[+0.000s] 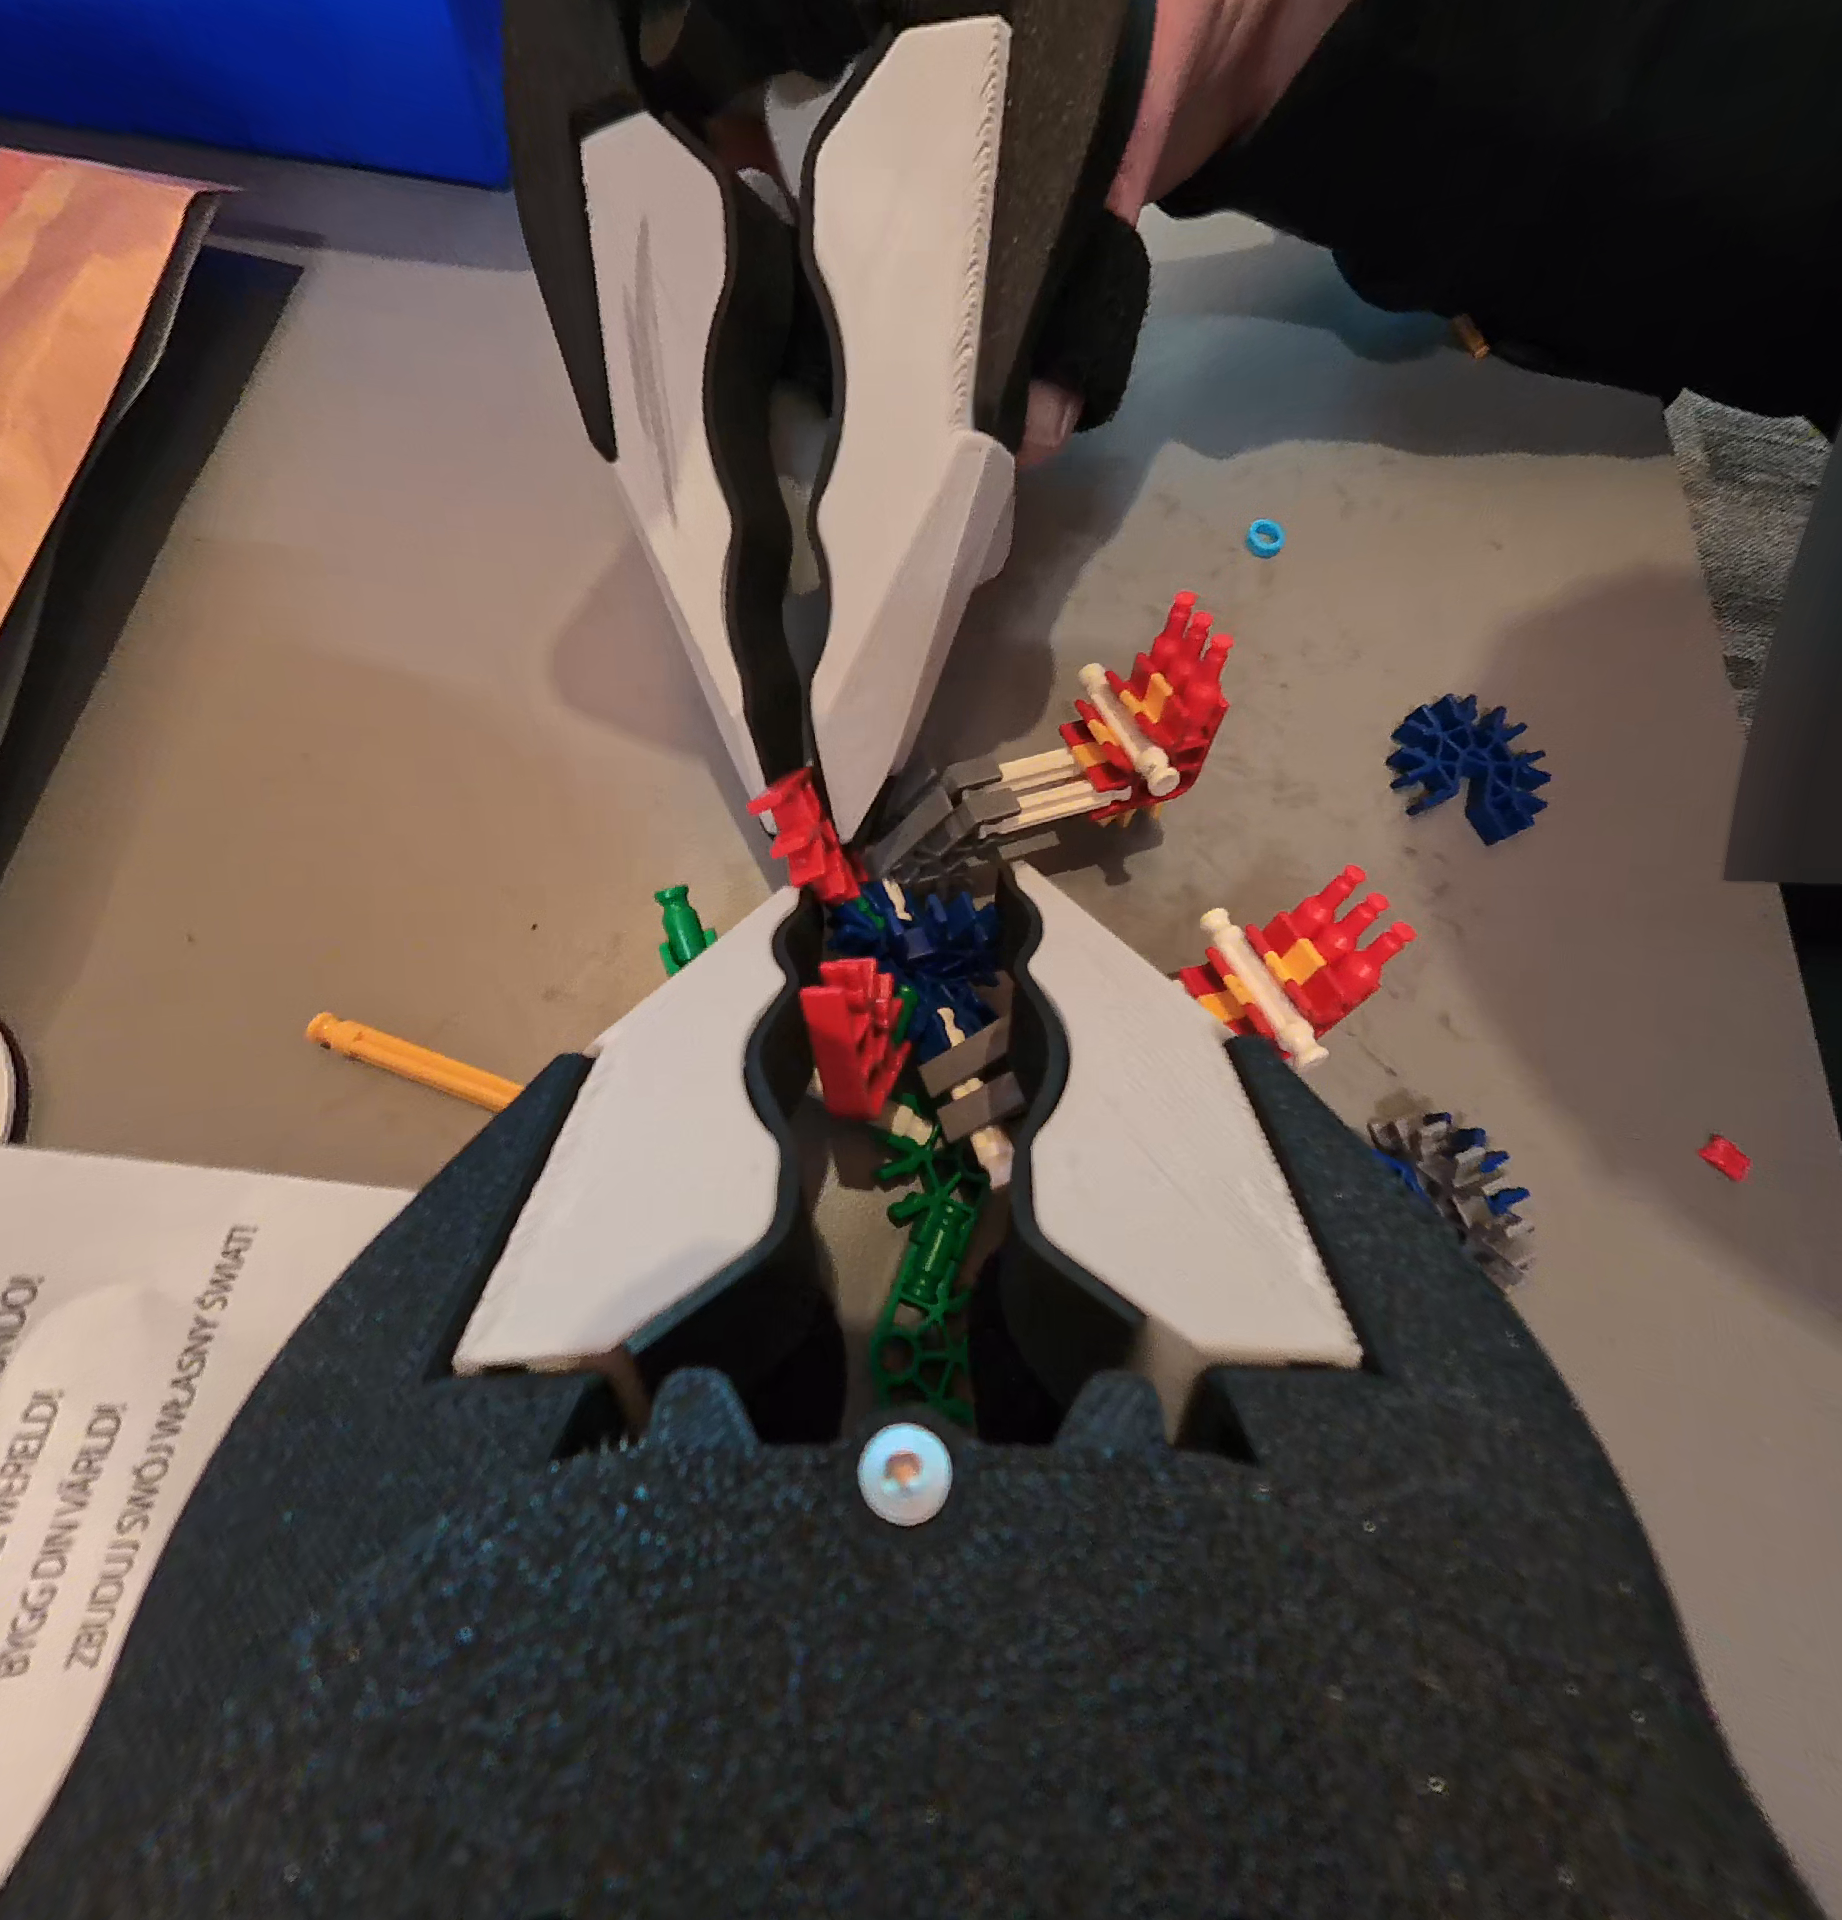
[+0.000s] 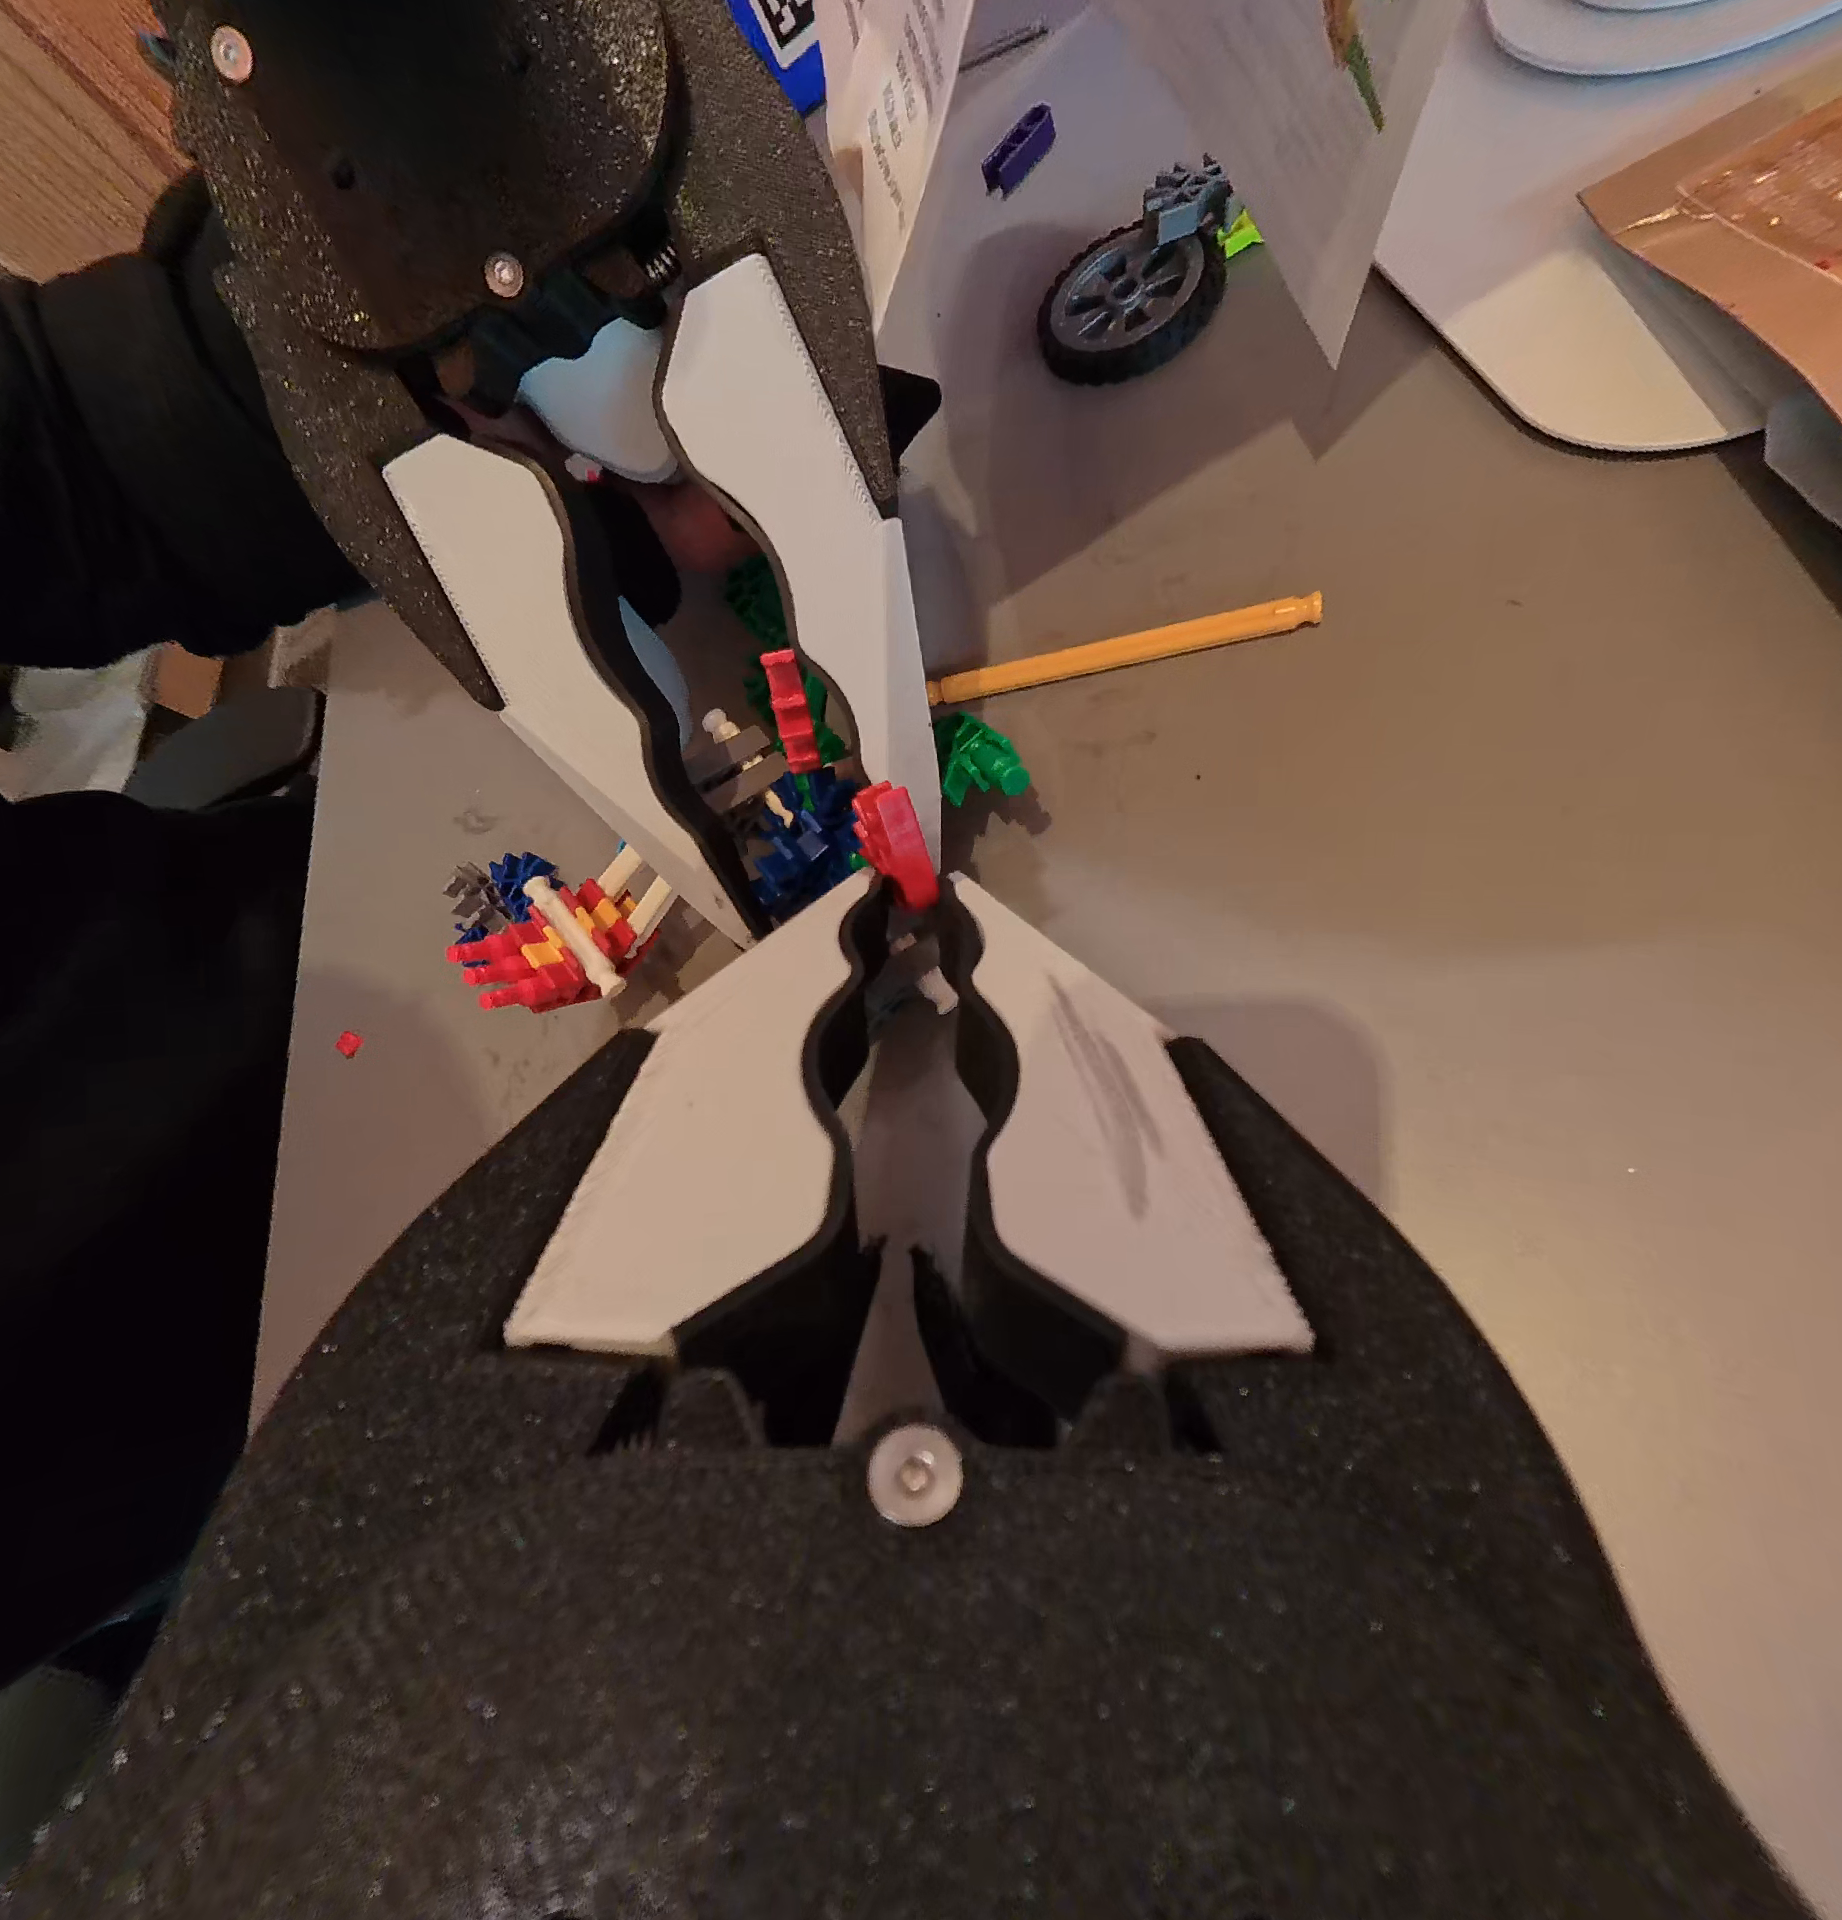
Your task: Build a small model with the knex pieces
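Note:
My left gripper is shut on a toy assembly of blue, red, grey and green connectors, held just above the grey table. White rods run from it to a red and yellow fan. My right gripper is shut on a red connector at the assembly's end. In the left wrist view the right gripper comes down from the top onto that red connector. In the right wrist view the left gripper reaches in from the upper left with the assembly.
Loose on the table: a yellow rod, a green connector, a second red fan, a blue connector, a grey-blue connector, a blue ring. A wheel, printed sheets and a brown bag lie around. My two grippers' fingertips are within a few centimetres of each other. Both grippers' tips are roughly 8 cm from the yellow rod. Look for it in the right wrist view too.

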Demonstrator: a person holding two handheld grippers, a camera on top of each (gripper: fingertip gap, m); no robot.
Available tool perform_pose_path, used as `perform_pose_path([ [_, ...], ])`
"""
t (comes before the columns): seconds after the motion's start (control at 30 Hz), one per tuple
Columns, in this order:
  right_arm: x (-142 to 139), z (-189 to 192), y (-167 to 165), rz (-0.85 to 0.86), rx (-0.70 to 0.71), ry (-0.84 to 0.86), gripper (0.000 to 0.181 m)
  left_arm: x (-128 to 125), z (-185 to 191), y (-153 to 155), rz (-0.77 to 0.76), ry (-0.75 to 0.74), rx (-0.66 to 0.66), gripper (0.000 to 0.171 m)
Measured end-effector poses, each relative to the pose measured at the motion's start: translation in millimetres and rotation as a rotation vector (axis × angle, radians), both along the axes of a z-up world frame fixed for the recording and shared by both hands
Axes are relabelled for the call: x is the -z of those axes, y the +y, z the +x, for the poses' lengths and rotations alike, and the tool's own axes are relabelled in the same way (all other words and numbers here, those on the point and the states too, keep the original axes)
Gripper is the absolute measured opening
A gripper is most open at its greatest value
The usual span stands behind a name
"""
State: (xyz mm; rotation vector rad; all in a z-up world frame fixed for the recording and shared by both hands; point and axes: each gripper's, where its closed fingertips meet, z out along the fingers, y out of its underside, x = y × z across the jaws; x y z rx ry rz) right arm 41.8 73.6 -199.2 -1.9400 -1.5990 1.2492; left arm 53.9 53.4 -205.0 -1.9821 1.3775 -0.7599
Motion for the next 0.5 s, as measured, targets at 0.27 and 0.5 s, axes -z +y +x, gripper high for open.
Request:
perform_pose_path([
  [0.27, -0.6, -0.9, -0.4, -0.026, 0.006, -0.007, 0.005, 0.3, 0.3, -0.4, 0.038, 0.036, 0.003, 0.03],
  [0.5, -1.2, -0.7, -0.8, -0.046, 0.003, -0.016, 0.005, 0.6, 0.9, -0.9, 0.091, 0.094, 0.005, 0.029],
])
